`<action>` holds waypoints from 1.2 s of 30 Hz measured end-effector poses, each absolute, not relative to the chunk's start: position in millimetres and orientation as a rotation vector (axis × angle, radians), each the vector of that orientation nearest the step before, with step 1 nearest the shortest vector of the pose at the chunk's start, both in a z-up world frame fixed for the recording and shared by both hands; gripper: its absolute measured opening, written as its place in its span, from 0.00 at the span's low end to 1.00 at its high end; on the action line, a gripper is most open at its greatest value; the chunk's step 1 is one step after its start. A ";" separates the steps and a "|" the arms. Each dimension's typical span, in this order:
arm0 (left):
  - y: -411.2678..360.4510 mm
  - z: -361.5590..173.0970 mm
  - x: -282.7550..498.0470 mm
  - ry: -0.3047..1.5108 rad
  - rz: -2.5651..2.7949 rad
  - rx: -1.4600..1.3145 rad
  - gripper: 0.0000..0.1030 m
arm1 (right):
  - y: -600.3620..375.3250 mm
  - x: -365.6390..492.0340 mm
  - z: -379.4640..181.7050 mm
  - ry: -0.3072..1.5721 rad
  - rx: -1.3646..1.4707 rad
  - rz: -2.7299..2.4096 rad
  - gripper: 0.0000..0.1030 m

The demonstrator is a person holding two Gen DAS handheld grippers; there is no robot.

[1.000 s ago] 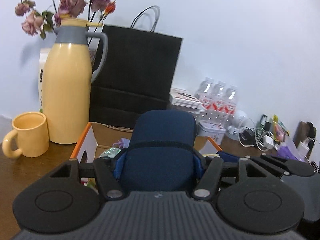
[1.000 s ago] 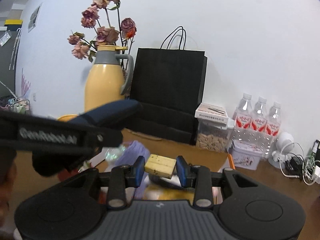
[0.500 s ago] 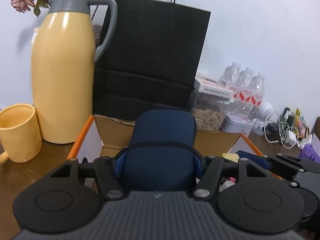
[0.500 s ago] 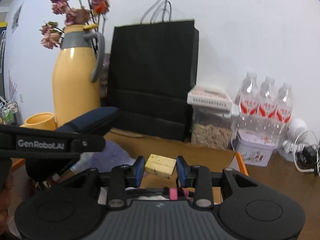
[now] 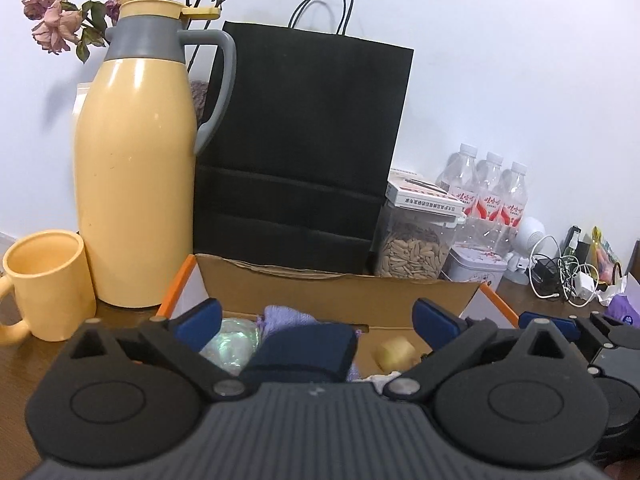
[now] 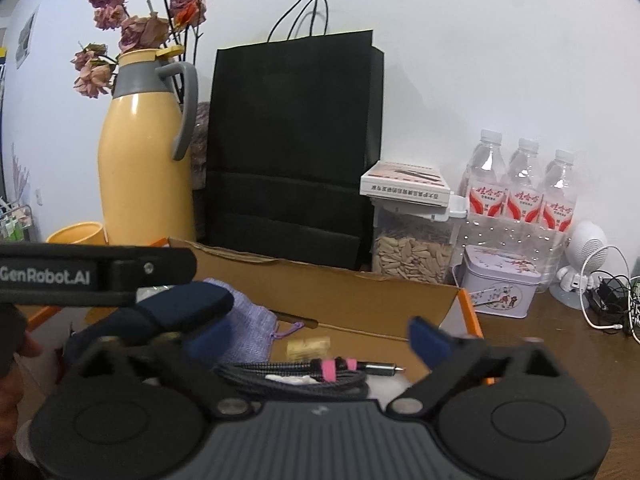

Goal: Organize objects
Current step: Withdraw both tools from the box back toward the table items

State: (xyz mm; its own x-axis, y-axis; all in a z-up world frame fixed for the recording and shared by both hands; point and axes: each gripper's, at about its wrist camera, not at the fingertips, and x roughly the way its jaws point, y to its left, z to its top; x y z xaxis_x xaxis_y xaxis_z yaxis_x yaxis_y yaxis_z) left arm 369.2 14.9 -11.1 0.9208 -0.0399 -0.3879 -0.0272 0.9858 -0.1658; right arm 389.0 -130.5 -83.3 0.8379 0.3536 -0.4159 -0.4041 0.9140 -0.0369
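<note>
mug (image 5: pixel 46 282) left of flask (image 5: pixel 136 184), bag (image 5: pixel 304 152) right

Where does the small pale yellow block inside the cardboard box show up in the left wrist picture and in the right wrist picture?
Left wrist view: the small pale yellow block lies low and right of centre on the floor of the cardboard box.
Right wrist view: the block lies near the middle, just above the braided cable.
Shared landmark: the tall black paper bag behind the box.
</note>
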 end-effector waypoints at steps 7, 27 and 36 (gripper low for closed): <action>16.4 -4.0 363.6 0.389 -0.013 -0.177 1.00 | -131.6 383.8 -76.9 0.398 -0.119 0.395 1.00; 32.6 27.3 253.4 0.317 -0.049 -0.152 1.00 | -142.0 273.5 -50.1 0.324 -0.167 0.474 1.00; 49.0 4.4 210.4 0.410 -0.019 -0.130 1.00 | -137.8 222.6 -84.1 0.469 -0.258 0.553 0.89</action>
